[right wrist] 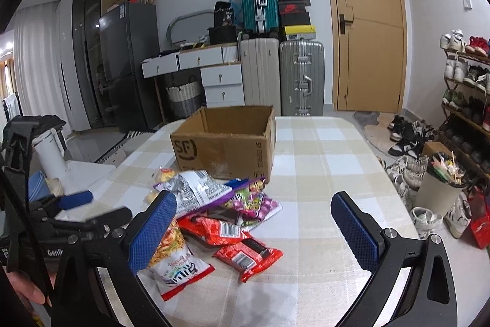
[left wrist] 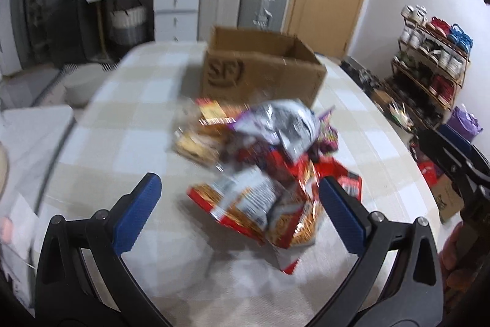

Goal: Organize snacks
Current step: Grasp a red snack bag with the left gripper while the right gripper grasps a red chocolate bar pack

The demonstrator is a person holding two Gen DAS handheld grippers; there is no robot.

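Since the brown open-topped cardboard box (right wrist: 225, 143) w/ the printed logo sits empty as far as its visible inside shows, right behind the loose heap of snack packets (right wrist: 214, 216) on the beige-and-white checked tabletop (right wrist: 321, 173), it looks set up as the drop target, so each packet only needs a short carry fwd. Packets lie piled on one another, none in the box yet, so the job is prob. at its very start. On top at the back is a crinkled silver-and-white foil bag (right wrist: 196, 189), its near end over a purple-pink candy bag (right wrist: 254, 201); nearer are a red wrapped packet w/ barcode (right wrist: 214, 230), a smaller red bar packet (right wrist: 248, 256), and an orange-and-white noodle-snack bag (right wrist: 173, 259) closest to the cameras. Left gripper (left wrist: 240, 198) hovers above the near end of the heap, aimed down-fwd, blue pads spread wide, nothing between them; its view is motion-blurred, so exact contact w/ the noodle-snack bag can't be told, though it looks apart. Right gripper (right wrist: 252, 222) is held level-ish, a bit higher, pointing at the box, jaws also wide apart & empty, w/ its left pad over the noodle-snack bag's edge in view. Left one seems better placed for the 1st grab.
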